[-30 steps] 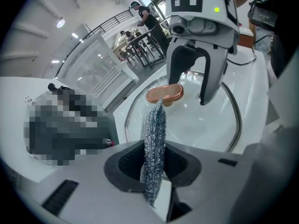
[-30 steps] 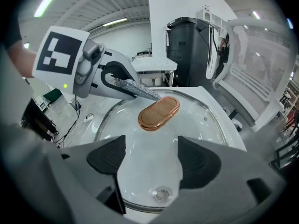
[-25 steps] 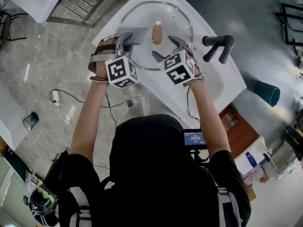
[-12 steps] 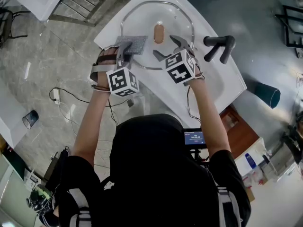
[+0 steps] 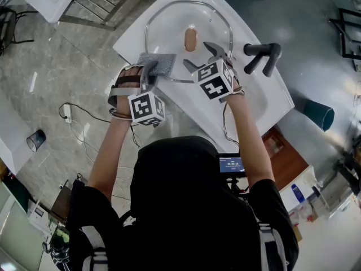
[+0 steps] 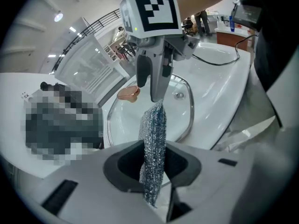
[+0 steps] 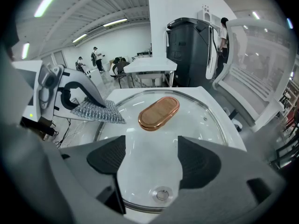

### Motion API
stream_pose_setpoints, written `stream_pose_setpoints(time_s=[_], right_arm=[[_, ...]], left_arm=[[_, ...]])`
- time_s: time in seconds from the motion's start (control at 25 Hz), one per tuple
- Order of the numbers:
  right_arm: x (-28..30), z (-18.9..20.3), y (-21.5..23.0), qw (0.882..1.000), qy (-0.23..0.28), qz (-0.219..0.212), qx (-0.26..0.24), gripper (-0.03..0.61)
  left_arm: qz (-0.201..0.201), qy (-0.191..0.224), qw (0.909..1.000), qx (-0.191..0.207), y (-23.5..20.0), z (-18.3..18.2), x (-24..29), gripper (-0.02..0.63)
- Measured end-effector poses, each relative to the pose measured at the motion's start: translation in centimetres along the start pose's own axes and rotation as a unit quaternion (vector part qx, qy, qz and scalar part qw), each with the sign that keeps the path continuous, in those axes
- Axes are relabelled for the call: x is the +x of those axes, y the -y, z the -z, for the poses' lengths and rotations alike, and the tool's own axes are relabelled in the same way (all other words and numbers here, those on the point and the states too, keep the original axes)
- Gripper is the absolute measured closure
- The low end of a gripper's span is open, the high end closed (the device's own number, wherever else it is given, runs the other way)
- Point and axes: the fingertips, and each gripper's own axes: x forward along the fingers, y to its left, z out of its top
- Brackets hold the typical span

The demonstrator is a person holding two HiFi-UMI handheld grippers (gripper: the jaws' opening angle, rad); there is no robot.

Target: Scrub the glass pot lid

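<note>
Fingers (image 6: 187,164) of the left gripper (image 5: 149,68) are closed on a silvery mesh scrub pad (image 6: 153,143), held over the near left rim of the glass pot lid (image 5: 169,21). The lid lies flat on the white table (image 5: 265,97), with an oval copper-coloured knob (image 5: 190,38) at its middle. The right gripper (image 5: 204,57) is over the lid's near right edge, its fingers (image 7: 198,160) spread wide and holding nothing. A black forked object (image 5: 260,56) lies on the table just right of the lid.
</note>
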Motion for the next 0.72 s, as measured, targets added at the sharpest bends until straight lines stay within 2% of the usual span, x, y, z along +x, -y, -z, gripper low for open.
stream_pose_setpoints(time_s=[0.36,0.72], right_arm=[[0.0,0.0,-0.1,1.0,0.001,0.0,0.0,0.249],[0.0,0.1,0.2,1.0,0.001,0.006,-0.003,0.249]], left_arm=[[0.031,-0.001,0.9994,0.017,2.7,-0.5,-1.0,0.537],[0.024,-0.002,0.9997,0.01,2.0,-0.7,-0.6,0.537]])
